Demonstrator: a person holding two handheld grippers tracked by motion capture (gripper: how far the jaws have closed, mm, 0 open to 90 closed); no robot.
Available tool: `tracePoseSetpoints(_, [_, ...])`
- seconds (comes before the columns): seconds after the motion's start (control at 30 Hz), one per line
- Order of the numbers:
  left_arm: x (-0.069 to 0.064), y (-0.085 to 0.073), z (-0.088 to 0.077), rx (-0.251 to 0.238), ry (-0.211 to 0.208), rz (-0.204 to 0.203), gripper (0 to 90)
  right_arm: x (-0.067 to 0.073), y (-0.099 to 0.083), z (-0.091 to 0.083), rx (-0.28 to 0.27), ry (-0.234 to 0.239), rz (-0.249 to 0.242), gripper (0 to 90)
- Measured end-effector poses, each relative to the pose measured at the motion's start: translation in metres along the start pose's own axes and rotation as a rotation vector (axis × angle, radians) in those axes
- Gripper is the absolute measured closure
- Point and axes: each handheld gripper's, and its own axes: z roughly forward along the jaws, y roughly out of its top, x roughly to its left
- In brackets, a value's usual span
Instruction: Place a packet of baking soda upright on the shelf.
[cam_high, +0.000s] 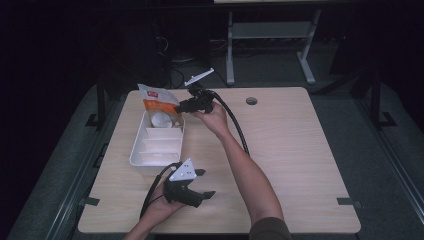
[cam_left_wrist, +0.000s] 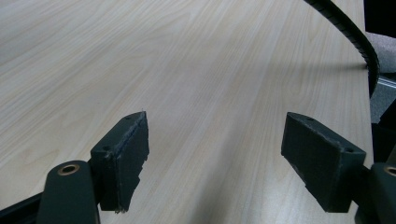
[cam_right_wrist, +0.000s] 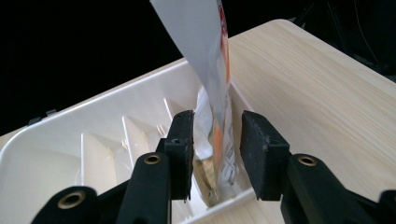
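Wooden table (cam_high: 280, 150); left gripper (cam_high: 202, 182) jaws apart, right gripper (cam_high: 184, 106) jaws astride a pouch (cam_high: 157, 100), not clamped.

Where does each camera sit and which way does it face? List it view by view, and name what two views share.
High view: above the person's side, looking forward and down on the light wooden table; both forearms enter from below.
Left gripper view: on the left gripper, facing bare tabletop between open jaws.
Right gripper view: on the right gripper, facing the orange-and-white pouch standing in the white divided plastic tray.
Shared: pouch and tray also appear from above.
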Motion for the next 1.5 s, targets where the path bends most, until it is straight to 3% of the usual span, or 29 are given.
tracePoseSetpoints(0.5, [-0.001,0.0,0.002,0.012,0.004,0.006,22.9,-0.007,-0.019,-0.034,-0.002,0.011,0.037,58.1])
tracePoseSetpoints(0.97, [0.0,0.001,0.002,0.013,0.005,0.01,22.8,-0.007,-0.027,-0.059,-0.009,0.007,0.04,53.4])
tracePoseSetpoints(1.5, [0.004,0.0,0.0,0.006,0.018,-0.014,22.4,-0.007,-0.043,-0.092,-0.028,-0.001,0.063,47.0])
